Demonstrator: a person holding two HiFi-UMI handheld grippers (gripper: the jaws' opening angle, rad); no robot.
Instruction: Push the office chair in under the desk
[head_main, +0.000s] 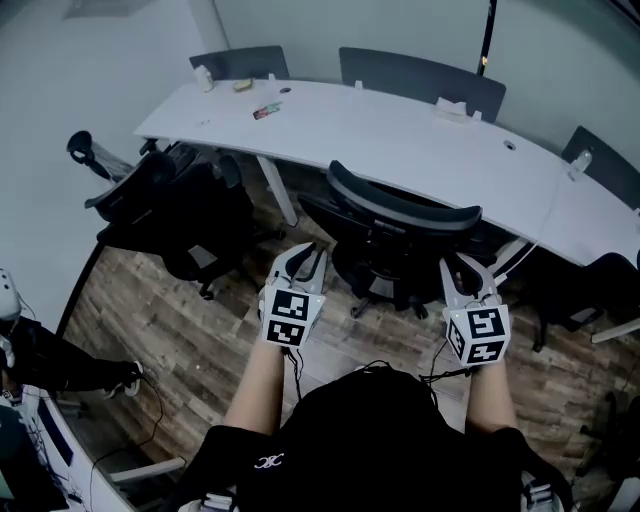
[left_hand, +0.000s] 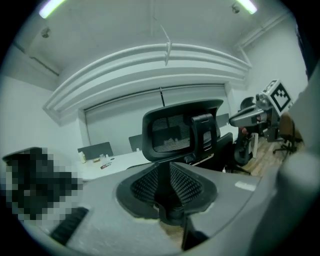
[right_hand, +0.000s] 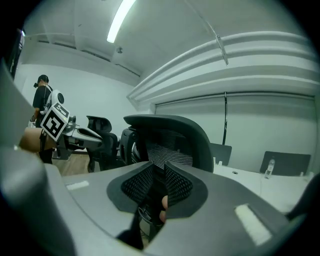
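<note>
A black mesh office chair (head_main: 400, 208) stands at the curved white desk (head_main: 400, 135), its seat partly beneath the top and its backrest just outside the desk edge. My left gripper (head_main: 305, 252) hovers near the chair's left side and my right gripper (head_main: 468, 265) near its right side; neither touches it. The left gripper view looks through slightly parted jaws (left_hand: 167, 192) at the chair (left_hand: 182, 132), with nothing between the pads. The right gripper (right_hand: 155, 192) is also a little open and empty, facing the backrest (right_hand: 170, 132).
Another black chair (head_main: 170, 200) stands to the left. More chairs (head_main: 420, 80) line the desk's far side. A bottle (head_main: 203, 76), small items (head_main: 265, 110) and a white box (head_main: 450, 108) lie on the desk. Cables trail on the wood floor (head_main: 150, 320).
</note>
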